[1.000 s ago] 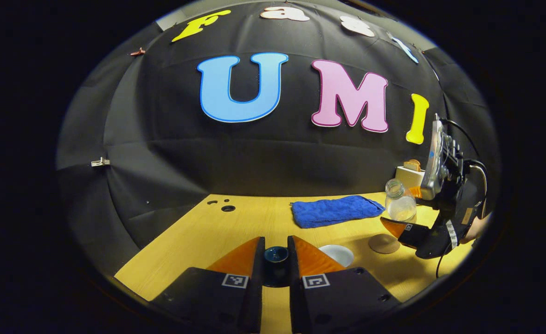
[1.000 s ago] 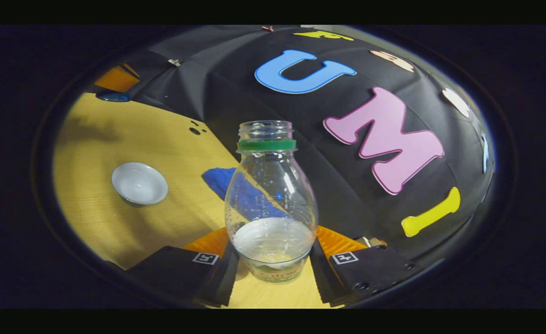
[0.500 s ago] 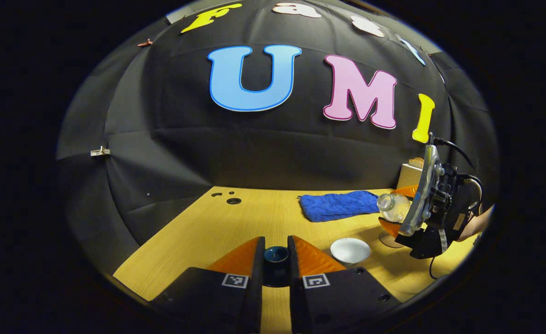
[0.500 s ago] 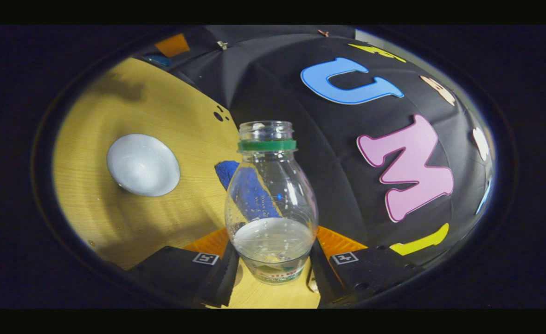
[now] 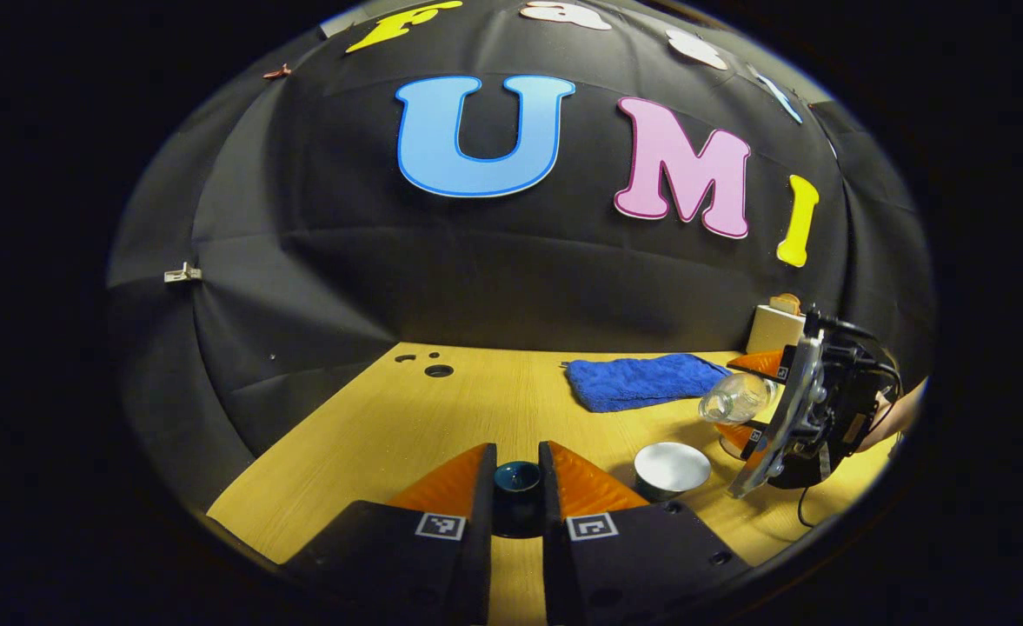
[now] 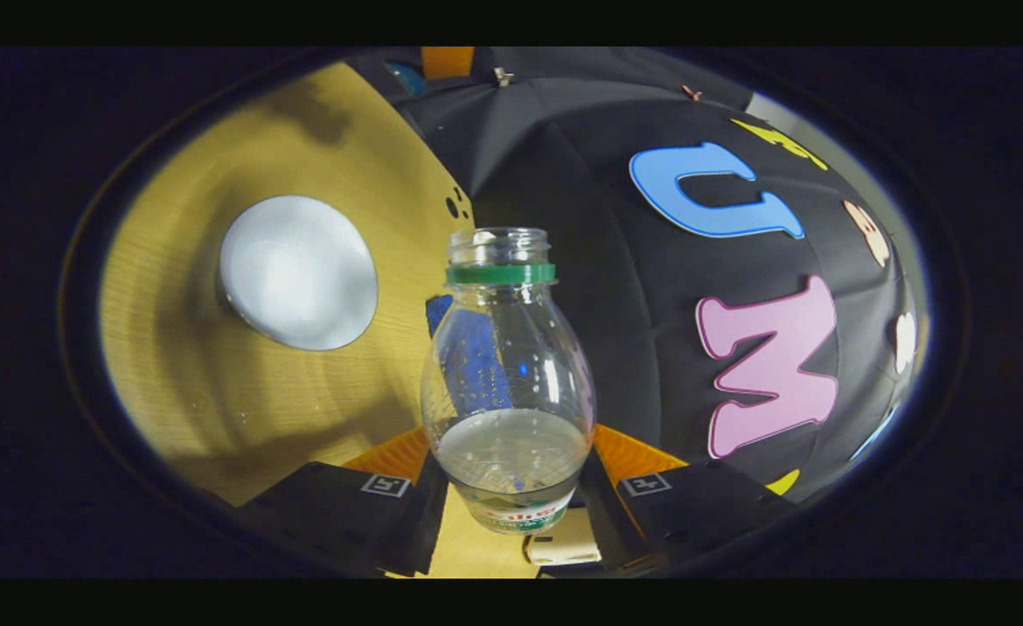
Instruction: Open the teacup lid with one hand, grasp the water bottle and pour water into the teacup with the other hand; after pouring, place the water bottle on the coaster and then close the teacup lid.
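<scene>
While the right claw (image 6: pixel 511 487) clamps the bottle (image 6: pixel 508 382), its label stays unreadable.

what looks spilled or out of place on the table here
Nothing stands out. The water bottle is tilted, but the right gripper holds it that way near the open teacup. The left gripper holds the lid. No water shows on the table.

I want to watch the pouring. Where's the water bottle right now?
In the left gripper view the water bottle is on the right, held tilted in the right gripper, above the white teacup and in front of the blue cloth.
</scene>
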`<state>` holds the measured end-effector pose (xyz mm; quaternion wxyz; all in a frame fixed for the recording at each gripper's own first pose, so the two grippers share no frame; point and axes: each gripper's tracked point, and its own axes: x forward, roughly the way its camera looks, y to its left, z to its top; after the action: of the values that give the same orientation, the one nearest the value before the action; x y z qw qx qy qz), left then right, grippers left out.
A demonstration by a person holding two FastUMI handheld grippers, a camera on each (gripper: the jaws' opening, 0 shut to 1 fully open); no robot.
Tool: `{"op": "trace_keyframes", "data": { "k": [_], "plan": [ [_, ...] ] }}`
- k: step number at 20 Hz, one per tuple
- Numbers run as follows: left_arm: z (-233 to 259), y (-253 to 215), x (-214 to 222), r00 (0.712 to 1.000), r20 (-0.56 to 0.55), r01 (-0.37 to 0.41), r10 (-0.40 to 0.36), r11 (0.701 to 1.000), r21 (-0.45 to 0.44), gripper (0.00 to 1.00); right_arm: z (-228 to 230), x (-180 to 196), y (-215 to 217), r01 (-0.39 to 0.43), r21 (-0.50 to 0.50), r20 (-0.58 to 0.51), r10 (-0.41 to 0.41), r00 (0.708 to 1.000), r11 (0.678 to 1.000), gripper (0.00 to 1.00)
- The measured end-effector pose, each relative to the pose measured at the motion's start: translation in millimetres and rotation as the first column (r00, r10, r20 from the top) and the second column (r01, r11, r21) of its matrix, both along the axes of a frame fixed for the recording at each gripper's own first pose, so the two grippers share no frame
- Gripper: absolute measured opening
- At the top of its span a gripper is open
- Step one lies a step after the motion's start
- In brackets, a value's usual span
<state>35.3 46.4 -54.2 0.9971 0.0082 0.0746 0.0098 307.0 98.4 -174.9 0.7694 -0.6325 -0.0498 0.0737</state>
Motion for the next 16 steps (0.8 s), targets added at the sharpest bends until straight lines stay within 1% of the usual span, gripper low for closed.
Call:
{"op": "trace_keyframes", "data": {
  "k": [1,2,7,11,15,16],
  "plan": [
    [-0.5,0.2,0.4,1.000,-0.003,0.001,-0.001,1.000,-0.004,0.31,0.0,0.9,1.5,-0.006,-0.012,0.007,0.006,1.000,1.000,0.72],
    [-1.8,0.0,-0.7,1.000,-0.006,0.001,-0.001,1.000,-0.009,0.28,1.7,2.2,1.8,-0.013,-0.026,0.016,0.014,1.000,1.000,0.72],
    [-3.3,3.1,-1.9,1.000,-0.012,-0.007,0.007,1.000,-0.012,0.28,0.3,7.0,1.1,-0.025,-0.108,0.044,0.029,0.999,0.994,0.72],
    [-5.3,3.7,-3.1,1.000,-0.015,-0.015,0.015,1.000,-0.022,0.28,-1.6,10.1,2.3,-0.044,-0.181,0.060,0.056,0.997,0.982,0.72],
    [-6.5,4.6,-4.8,1.000,-0.018,-0.025,0.025,0.999,-0.030,0.28,-5.0,11.6,4.6,-0.054,-0.219,0.069,0.070,0.995,0.974,0.72],
    [-7.6,5.0,-5.9,0.999,-0.020,-0.027,0.026,0.999,-0.030,0.24,-4.7,11.0,5.3,-0.054,-0.227,0.072,0.072,0.995,0.972,0.72]
  ]
}}
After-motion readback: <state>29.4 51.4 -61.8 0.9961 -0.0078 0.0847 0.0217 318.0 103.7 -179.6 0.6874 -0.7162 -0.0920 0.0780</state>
